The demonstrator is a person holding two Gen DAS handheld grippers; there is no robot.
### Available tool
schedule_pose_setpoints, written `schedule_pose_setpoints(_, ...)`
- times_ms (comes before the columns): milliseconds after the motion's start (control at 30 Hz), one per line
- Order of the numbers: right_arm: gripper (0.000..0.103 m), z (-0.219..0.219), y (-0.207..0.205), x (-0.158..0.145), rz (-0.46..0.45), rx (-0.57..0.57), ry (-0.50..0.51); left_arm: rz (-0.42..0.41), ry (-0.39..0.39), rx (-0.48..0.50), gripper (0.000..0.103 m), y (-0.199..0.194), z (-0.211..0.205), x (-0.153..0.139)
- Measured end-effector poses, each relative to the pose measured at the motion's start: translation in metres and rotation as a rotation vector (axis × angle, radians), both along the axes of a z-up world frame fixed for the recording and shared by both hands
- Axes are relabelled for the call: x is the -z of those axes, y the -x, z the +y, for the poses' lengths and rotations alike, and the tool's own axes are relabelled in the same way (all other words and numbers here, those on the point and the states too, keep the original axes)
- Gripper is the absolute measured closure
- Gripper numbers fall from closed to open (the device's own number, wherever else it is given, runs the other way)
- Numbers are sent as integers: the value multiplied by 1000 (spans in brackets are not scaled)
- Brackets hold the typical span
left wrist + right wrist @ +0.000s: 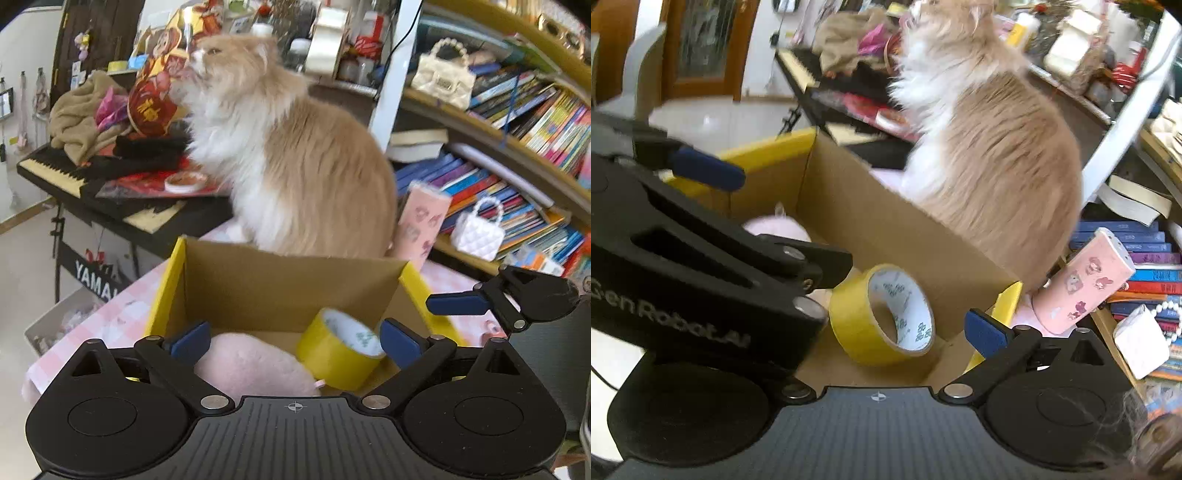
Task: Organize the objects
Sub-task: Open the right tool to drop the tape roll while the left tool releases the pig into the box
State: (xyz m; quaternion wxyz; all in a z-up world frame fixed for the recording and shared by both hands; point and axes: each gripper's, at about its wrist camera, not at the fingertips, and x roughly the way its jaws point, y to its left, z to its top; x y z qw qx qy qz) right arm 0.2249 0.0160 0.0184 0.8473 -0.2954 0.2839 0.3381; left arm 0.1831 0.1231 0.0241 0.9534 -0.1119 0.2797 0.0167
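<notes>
Hovering over an open cardboard box (280, 284) with yellow flaps, both grippers point down into it with jaws spread and nothing between the pads. Main risk: a long-haired cream-and-white cat (303, 162) sits touching the box's far wall; a shift of its weight, or a gripper brushing its fur, could shove the box or startle it across the pink checked tablecloth (110, 317). Second risk: the two tools crowd each other. In the right wrist view the left gripper's body covers the near left of the box, and a careless reach could knock them together. Third: the yellow tape roll (882, 314) leans on edge against the box's right inner corner and could roll flat if nudged. That roll lies just ahead of the left gripper (295, 341), nearer its right pad, below the fingertips and untouched; for the right gripper (857, 295) it sits low between the jaws, probably clear of them, though the left tool blocks the other finger there. A pink plush toy (255, 365) rests on the box floor beside the roll, under the left pad. A pink patterned tumbler (1082, 284) stands tilted outside the box, near the bookshelf (517, 122), not yet stowed.
</notes>
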Motion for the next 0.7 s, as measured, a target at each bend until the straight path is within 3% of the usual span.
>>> schedule_pose_setpoints(333, 2, -34, 29, -40, -11, 190, -223, -153, 54, 39, 1, 42, 10, -30)
schedule_pose_setpoints(533, 2, -41, 66, -51, -23, 275, -304, -187, 65, 55, 1, 77, 20, -39)
schedule_pose_setpoints(700, 2, -40, 101, -50, -33, 341, -342, -191, 30, 70, 1, 109, 26, -38)
